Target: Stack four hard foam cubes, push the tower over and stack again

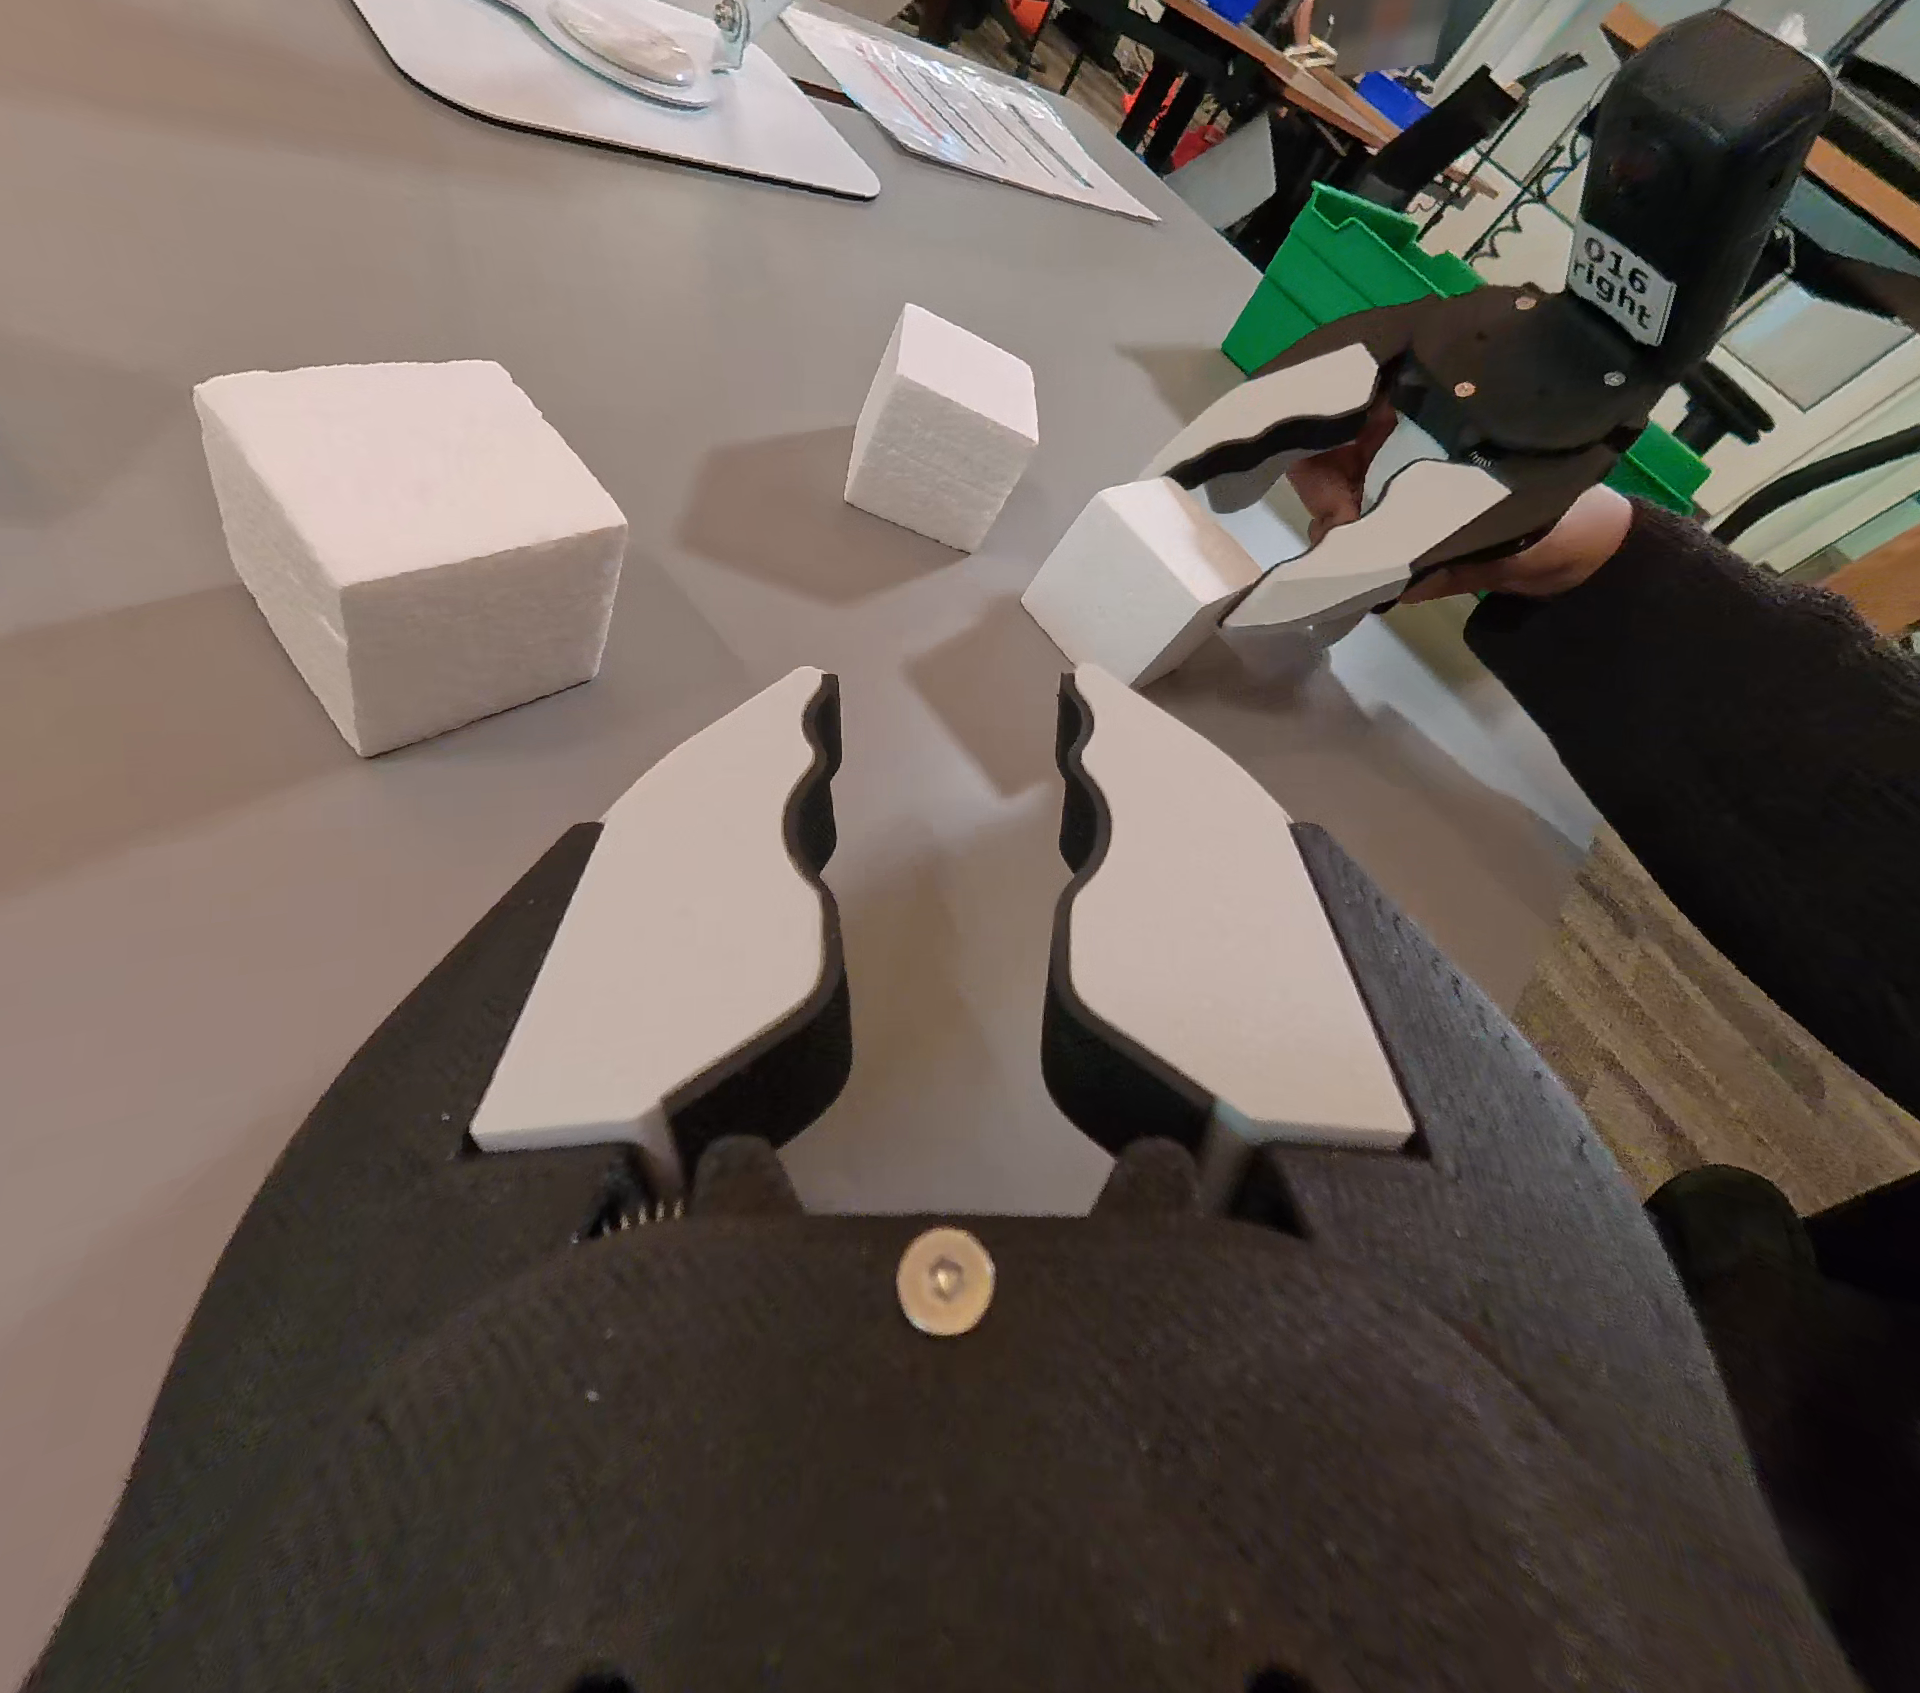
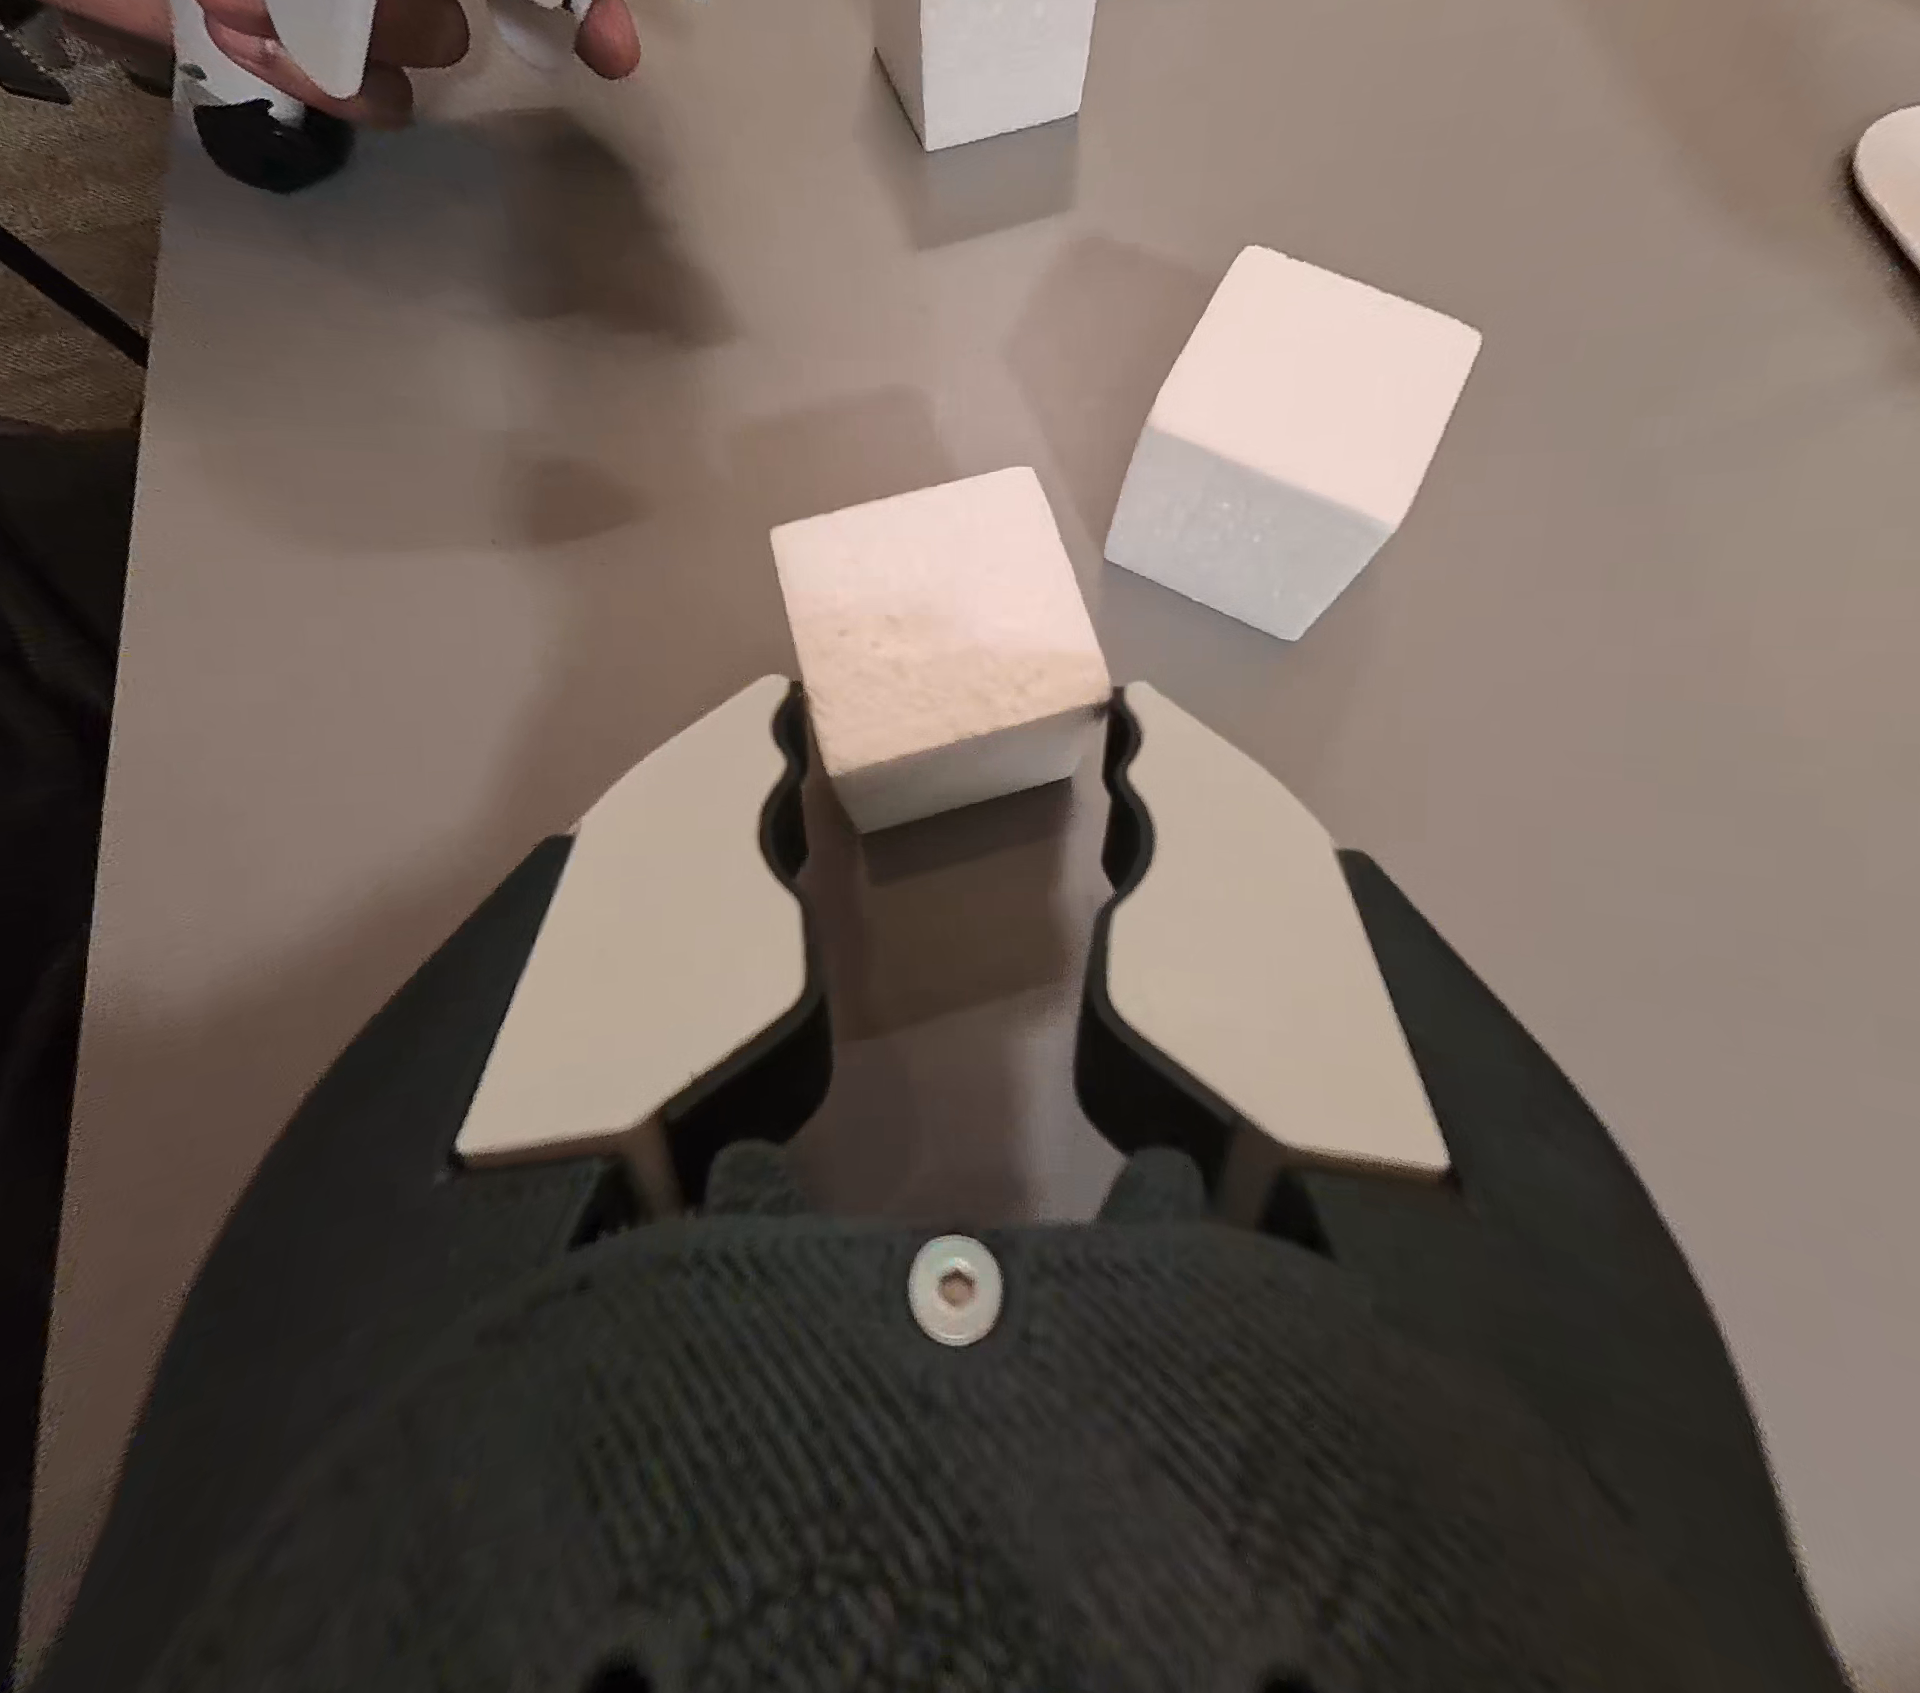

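Right gripper sits low over the grey tabletop, its fingers spread to either side of a small white foam cube; both tips lie at or just beside the cube's near corners, and contact cannot be confirmed, so the cube appears bracketed rather than clamped. The cube rests flat on the tabletop near its edge, which leaves both side faces free for the fingers. Left gripper hovers above bare tabletop, fingers parted and holding nothing; the large foam block lies nearest, ahead to its left. A medium foam cube stands beyond, apart from both. A white stand base and a laminated sheet occupy the far side; a green bin sits off the tabletop's edge
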The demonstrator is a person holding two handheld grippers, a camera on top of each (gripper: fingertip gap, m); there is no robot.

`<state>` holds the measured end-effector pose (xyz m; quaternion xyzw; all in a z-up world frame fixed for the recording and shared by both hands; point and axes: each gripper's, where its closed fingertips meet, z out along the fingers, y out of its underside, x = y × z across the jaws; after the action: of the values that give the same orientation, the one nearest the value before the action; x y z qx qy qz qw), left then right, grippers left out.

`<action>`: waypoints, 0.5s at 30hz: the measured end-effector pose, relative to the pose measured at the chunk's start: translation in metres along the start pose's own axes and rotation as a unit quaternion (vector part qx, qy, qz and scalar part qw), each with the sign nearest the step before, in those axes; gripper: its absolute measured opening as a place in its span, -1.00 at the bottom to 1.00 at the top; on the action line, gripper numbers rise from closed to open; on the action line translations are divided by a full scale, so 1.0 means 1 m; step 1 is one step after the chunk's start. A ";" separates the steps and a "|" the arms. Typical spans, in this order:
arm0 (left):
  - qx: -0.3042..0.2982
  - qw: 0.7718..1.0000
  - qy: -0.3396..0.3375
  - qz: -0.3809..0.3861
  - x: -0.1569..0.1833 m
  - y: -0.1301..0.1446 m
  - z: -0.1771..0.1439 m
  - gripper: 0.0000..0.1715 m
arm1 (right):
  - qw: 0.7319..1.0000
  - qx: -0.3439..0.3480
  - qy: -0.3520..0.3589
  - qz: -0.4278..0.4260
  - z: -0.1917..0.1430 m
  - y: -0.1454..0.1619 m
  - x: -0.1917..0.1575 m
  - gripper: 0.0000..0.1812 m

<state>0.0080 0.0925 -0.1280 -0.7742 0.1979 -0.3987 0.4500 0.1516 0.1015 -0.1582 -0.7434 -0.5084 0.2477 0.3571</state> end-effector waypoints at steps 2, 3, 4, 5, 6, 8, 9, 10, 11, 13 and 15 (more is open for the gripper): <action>0.001 1.000 -0.002 0.002 -0.001 0.000 0.000 -0.52 | 1.000 0.005 0.006 -0.007 -0.001 -0.002 0.001 -0.40; 0.002 1.000 -0.003 0.002 -0.001 -0.001 0.000 -0.52 | 1.000 0.009 0.005 -0.008 -0.002 -0.003 0.001 -0.40; 0.002 1.000 -0.003 0.000 -0.001 -0.001 -0.001 -0.52 | 1.000 0.014 0.004 -0.008 -0.004 -0.006 0.000 -0.40; 0.003 1.000 -0.003 -0.001 -0.002 -0.001 -0.001 -0.52 | 1.000 0.019 0.002 -0.008 -0.005 -0.008 -0.001 -0.40; 0.003 1.000 -0.003 -0.002 -0.002 -0.001 -0.001 -0.53 | 1.000 0.022 0.001 -0.008 -0.006 -0.010 -0.002 -0.40; 0.005 1.000 -0.002 -0.001 -0.001 -0.002 0.001 -0.53 | 1.000 0.025 -0.002 -0.010 -0.008 -0.012 -0.005 -0.40; 0.005 1.000 -0.001 0.001 0.000 -0.003 0.002 -0.53 | 1.000 0.025 -0.002 -0.010 -0.009 -0.012 -0.006 -0.40; 0.006 1.000 0.000 0.003 0.001 -0.004 0.004 -0.53 | 1.000 0.023 -0.002 -0.010 -0.009 -0.011 -0.008 -0.40; 0.006 1.000 0.003 0.004 0.002 -0.005 0.006 -0.53 | 1.000 0.020 -0.002 -0.010 -0.010 -0.009 -0.010 -0.40; 0.005 1.000 0.010 0.007 0.005 -0.007 0.013 -0.54 | 1.000 0.012 0.004 -0.009 -0.011 -0.003 -0.013 -0.40; 0.002 1.000 0.020 0.011 0.010 -0.007 0.021 -0.54 | 1.000 0.014 0.011 -0.002 -0.012 0.000 -0.016 -0.40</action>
<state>0.0301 0.1005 -0.1230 -0.7631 0.2146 -0.4096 0.4515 0.1548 0.0834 -0.1503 -0.7398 -0.5024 0.2461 0.3738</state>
